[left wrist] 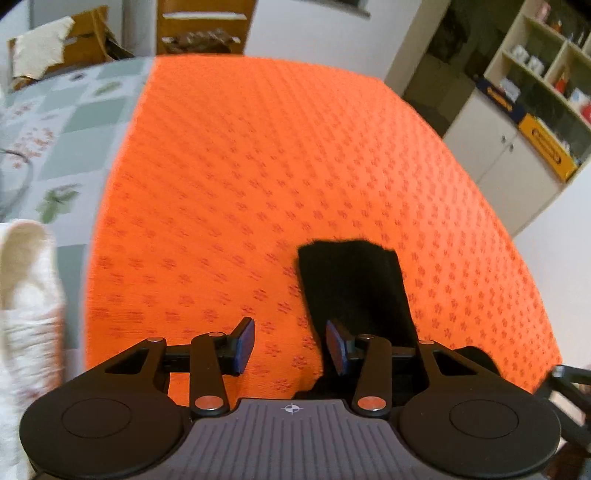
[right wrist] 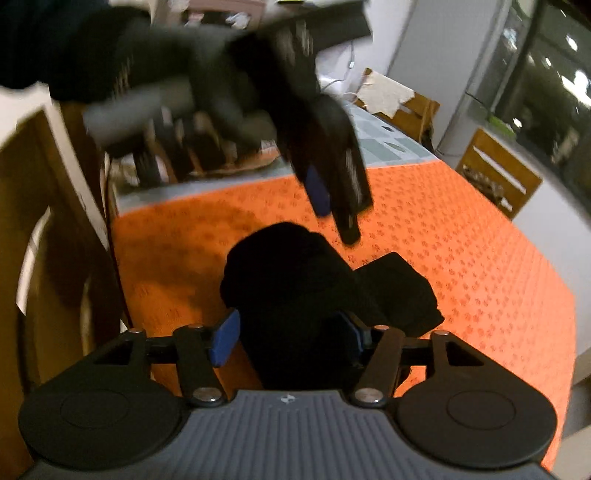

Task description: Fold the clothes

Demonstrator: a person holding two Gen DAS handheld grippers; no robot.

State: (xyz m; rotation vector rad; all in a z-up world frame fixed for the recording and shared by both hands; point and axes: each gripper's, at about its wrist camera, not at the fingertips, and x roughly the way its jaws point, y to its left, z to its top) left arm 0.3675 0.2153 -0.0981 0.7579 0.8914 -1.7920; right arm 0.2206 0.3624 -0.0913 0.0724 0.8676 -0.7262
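Observation:
A black garment (left wrist: 354, 284) lies folded on the orange patterned cloth (left wrist: 258, 166), towards its right side. My left gripper (left wrist: 291, 343) hovers open over the cloth. Only orange fabric shows between its blue pads, and its right finger overlaps the garment's left edge. In the right wrist view the black garment (right wrist: 295, 280) is a rumpled bundle with one flat end to the right. My right gripper (right wrist: 288, 338) stands wide around its near end, and the right pad is half hidden behind the fabric. The left gripper (right wrist: 332, 210) appears blurred above the bundle, pointing down.
A white knitted cloth (left wrist: 26, 295) lies at the left edge on a green checked tablecloth (left wrist: 74, 122). Wooden chairs (left wrist: 207, 29) stand beyond the table, with a shelf unit (left wrist: 535, 92) at the right. A wooden door or cabinet (right wrist: 44, 258) is close by on the left.

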